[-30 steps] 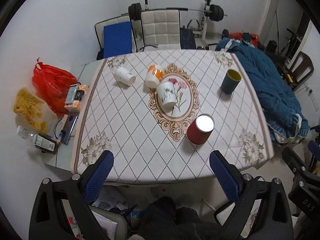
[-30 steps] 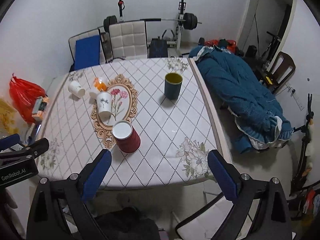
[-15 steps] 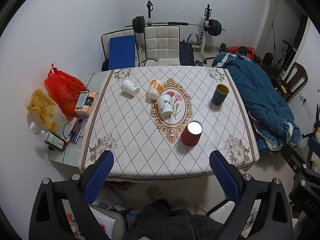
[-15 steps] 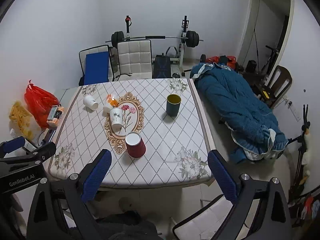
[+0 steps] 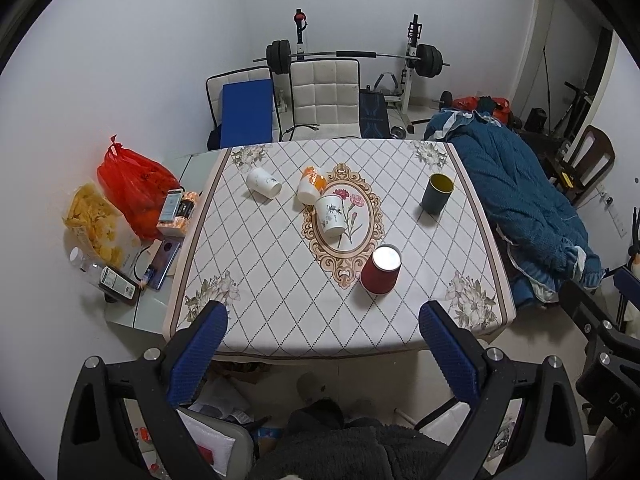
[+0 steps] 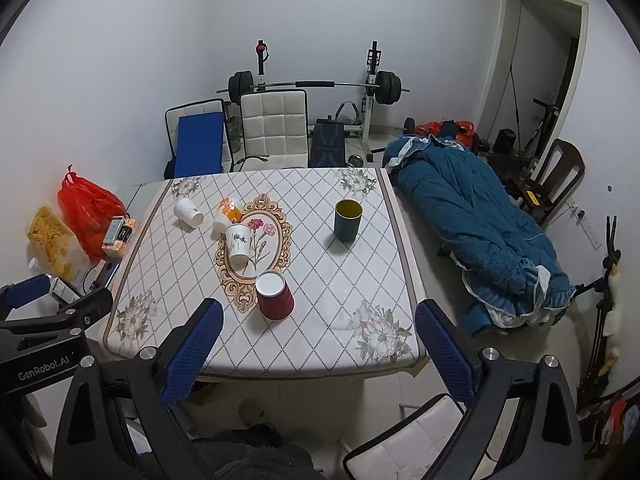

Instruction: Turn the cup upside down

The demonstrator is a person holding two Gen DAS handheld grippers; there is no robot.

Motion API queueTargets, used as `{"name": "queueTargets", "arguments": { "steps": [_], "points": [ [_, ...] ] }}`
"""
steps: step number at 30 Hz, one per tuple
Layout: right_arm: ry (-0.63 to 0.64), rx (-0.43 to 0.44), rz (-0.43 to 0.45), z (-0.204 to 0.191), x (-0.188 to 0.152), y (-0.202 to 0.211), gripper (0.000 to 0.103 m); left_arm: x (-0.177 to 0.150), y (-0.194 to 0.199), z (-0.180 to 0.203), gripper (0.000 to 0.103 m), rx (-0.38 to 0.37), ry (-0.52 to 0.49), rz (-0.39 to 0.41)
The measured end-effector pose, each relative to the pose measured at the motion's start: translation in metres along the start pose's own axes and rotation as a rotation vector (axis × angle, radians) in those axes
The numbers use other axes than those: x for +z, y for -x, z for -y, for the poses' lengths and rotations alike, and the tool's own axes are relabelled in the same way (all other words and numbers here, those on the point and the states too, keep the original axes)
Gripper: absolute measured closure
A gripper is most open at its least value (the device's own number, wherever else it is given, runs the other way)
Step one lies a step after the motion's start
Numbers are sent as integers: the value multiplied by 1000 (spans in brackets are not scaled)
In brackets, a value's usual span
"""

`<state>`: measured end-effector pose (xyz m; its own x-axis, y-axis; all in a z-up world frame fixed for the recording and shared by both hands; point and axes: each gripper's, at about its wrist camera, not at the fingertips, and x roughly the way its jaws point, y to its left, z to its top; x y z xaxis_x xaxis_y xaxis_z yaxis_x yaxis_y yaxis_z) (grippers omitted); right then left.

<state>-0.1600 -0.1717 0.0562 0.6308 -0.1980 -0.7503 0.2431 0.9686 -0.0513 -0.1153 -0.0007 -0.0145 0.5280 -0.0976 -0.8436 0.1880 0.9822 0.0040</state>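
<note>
Item: red cup point(image 5: 381, 275), on the tabletop point(image 5: 280, 280), at 6 o'clock of the oval motif. Stands mouth down, white base up; flip judged done. Green cup point(image 5: 437, 193) at 2 o'clock stands mouth up, possibly left to do. Three white cups lie tipped at 11 o'clock.

Left gripper point(image 5: 320, 344): held high off the near edge, jaws wide apart, holding nothing. Right gripper point(image 6: 316, 340): same pose, jaws wide apart, holding nothing.
</note>
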Motion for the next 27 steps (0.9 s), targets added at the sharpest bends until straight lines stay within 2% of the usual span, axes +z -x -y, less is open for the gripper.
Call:
{"name": "queueTargets", "arguments": {
  "steps": [8, 15, 18, 27],
  "points": [
    [-10, 8, -31, 8, 2, -11, 4, -2, 0, 4, 5, 7, 2, -5],
    [-11, 9, -32, 8, 1, -14, 4, -1, 0, 3, 5, 12, 21, 7],
    [-10, 11, -31, 9, 1, -14, 4, 0, 2, 2, 0, 13, 28, 14],
    [-15, 8, -35, 11, 0, -21, 4, 1, 3, 3, 0, 19, 26, 19]
  ]
}}
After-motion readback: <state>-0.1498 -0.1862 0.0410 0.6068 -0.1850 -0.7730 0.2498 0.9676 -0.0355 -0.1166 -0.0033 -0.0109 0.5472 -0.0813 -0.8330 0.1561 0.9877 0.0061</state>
